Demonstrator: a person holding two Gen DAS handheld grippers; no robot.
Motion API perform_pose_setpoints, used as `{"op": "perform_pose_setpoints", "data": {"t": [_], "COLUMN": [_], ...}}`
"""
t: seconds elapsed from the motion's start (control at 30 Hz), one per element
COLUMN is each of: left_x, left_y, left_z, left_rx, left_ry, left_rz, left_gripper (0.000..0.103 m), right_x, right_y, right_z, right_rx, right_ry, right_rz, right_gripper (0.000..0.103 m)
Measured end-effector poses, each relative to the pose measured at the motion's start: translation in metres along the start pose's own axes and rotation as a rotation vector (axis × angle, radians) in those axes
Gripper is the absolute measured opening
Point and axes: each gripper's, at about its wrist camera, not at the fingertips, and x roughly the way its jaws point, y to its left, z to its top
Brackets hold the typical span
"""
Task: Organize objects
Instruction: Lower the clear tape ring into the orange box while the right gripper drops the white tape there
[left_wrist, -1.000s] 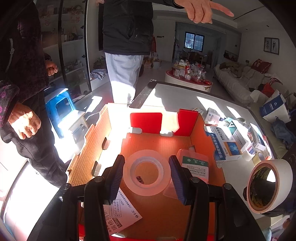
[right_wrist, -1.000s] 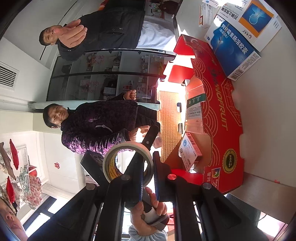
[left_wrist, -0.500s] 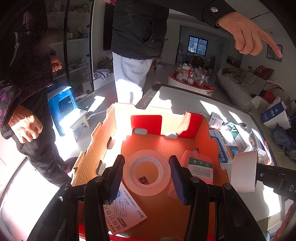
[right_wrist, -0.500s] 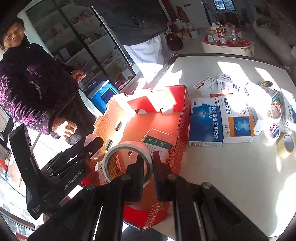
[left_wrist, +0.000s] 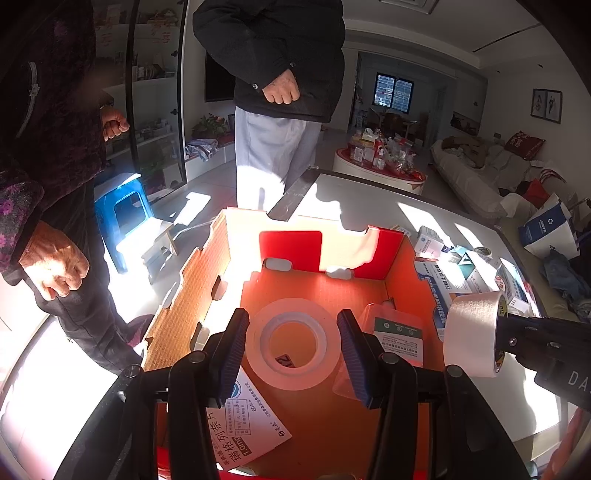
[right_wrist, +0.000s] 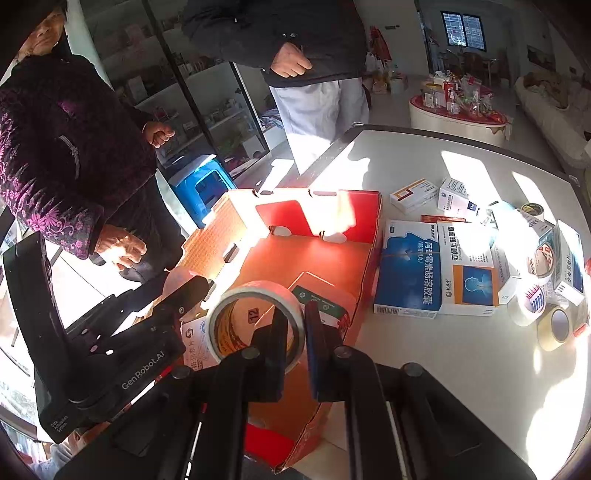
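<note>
Setting: sunlit living room, a white table (right_wrist: 424, 369) bearing an open red cardboard box (right_wrist: 369, 258).
Beige tape roll: a roll of beige tape (right_wrist: 258, 317) is gripped through its ring by the right gripper (right_wrist: 295, 332), one finger inside the hole and one outside, the jaws drawn together on the wall of the roll. It is held above the near right part of the box; from the left camera the roll (left_wrist: 472, 332) is seen to the right of the left gripper, over the box's right wall.
Left gripper: the left gripper (left_wrist: 291, 343) is held over the box with jaws apart and nothing pressed between the pads.
Clear tape roll: a clear tape roll (left_wrist: 293, 343) is seen lying flat on the box floor, framed between the left fingers and below them.
Other box contents: a sealed packet with a green label (left_wrist: 397, 332) is lying just right of the left gripper; a white medicine box with printed characters (left_wrist: 243, 424) is lying at its near left.
Table beyond the box: blue and white medicine boxes (right_wrist: 436, 269) are laid right of the right gripper, with further tape rolls (right_wrist: 554, 326) at the far right.
Bystanders: two people are standing beyond the table, one in a dark jacket (left_wrist: 273, 51) ahead, one in a purple patterned coat (right_wrist: 55, 147) to the left.
Floor: a blue stool (left_wrist: 122, 218) is seen left of the box.
</note>
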Motion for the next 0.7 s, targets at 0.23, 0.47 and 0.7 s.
{"op": "perform_pose_setpoints", "data": {"t": [0.23,0.47,0.7], "left_x": [0.004,0.011,0.015], "left_y": [0.000,-0.002,0.000], "left_z": [0.000,0.001,0.002], "left_rx": [0.007,0.033,0.035], "left_ry": [0.016,0.040,0.042], "left_rz": [0.009,0.041,0.046], "left_gripper": [0.053,0.053,0.053], "right_x": [0.008,0.015,0.018], "right_y": [0.005,-0.001,0.000], "right_z": [0.000,-0.005,-0.006], "right_rx": [-0.004,0.064,0.063], "right_ry": [0.023,0.069,0.080], "right_rz": [0.039,0.142,0.135], "right_gripper": [0.010,0.010,0.010]}}
